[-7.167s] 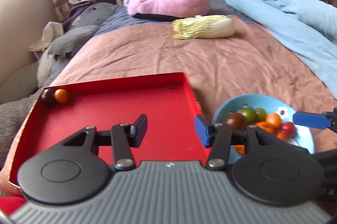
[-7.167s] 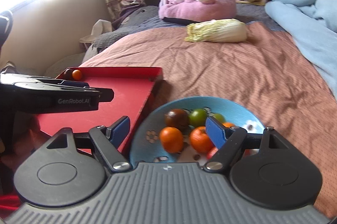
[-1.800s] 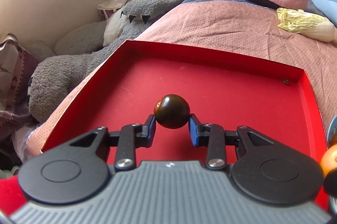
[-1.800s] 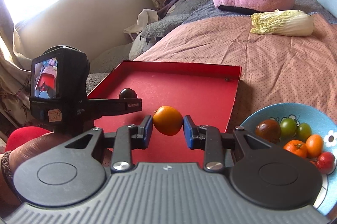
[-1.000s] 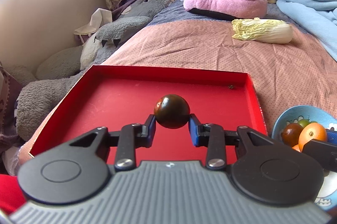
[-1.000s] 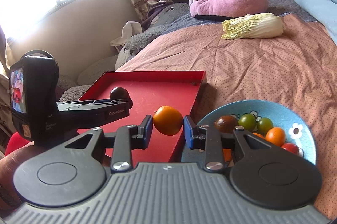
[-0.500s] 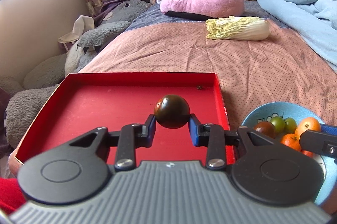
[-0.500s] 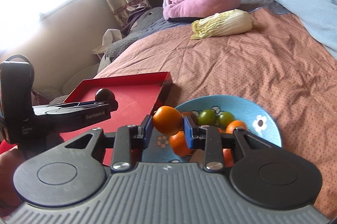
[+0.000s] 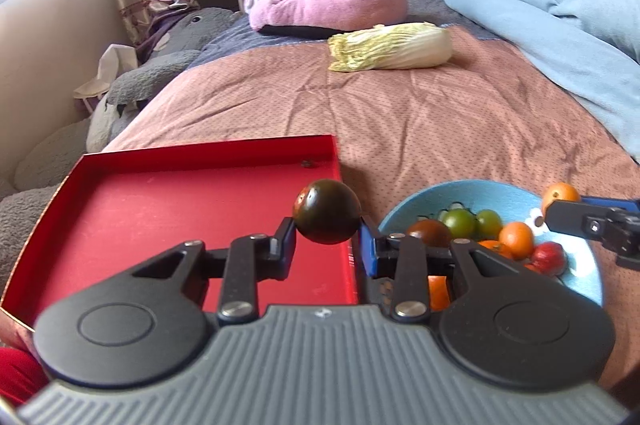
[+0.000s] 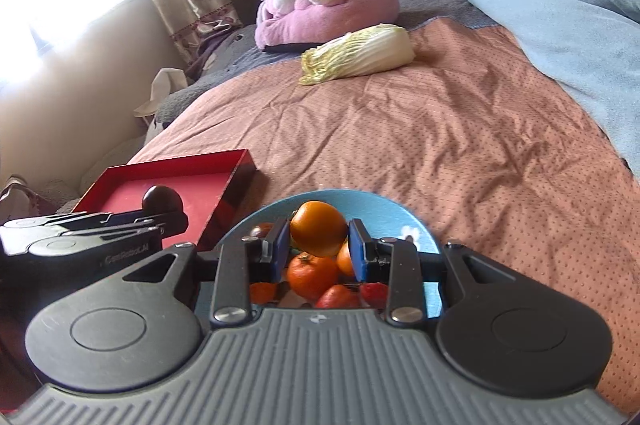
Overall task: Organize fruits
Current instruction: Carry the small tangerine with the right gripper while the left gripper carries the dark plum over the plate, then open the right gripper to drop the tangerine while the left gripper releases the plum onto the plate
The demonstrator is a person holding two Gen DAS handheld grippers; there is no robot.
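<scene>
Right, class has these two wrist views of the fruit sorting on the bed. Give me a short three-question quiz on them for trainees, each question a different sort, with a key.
1. True or false: the left gripper is shut on a dark tomato.
2. Multiple choice: what does the right gripper hold? A) a green tomato B) an orange fruit C) the cabbage
3. Fill in: the held orange fruit hangs above the blue ____, which sits on the bedspread to the right of the red tray.

Key:
1. True.
2. B.
3. Bowl; it already contains orange, green, red and dark fruits.
</scene>
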